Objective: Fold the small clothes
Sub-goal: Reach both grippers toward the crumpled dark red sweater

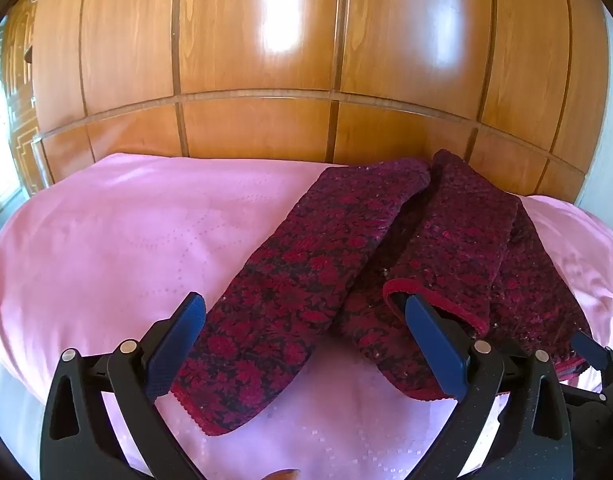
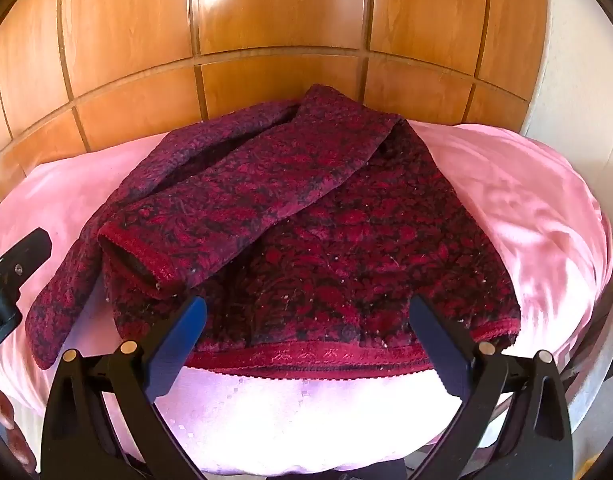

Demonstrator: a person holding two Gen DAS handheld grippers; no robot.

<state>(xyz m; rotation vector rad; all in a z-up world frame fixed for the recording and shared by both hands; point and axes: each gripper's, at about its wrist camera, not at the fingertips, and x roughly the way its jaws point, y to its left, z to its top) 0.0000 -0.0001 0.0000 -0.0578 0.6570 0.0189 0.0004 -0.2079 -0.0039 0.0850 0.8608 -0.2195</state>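
A dark red floral knitted sweater (image 2: 346, 248) lies on a pink cloth-covered table (image 2: 526, 208). One sleeve (image 2: 234, 208) is folded across its body, cuff toward me. The other sleeve (image 1: 282, 288) stretches out to the left on the cloth. My left gripper (image 1: 306, 344) is open, its fingers either side of the outstretched sleeve's end and the folded cuff (image 1: 434, 300). My right gripper (image 2: 306, 344) is open just above the sweater's red hem (image 2: 306, 356), holding nothing. The left gripper also shows at the left edge of the right wrist view (image 2: 10, 276).
A glossy wooden panelled wardrobe (image 1: 266, 60) stands right behind the table. Bare pink cloth (image 1: 106, 232) spreads to the left of the sweater and in front of the hem. The table's rounded edges drop off at both sides.
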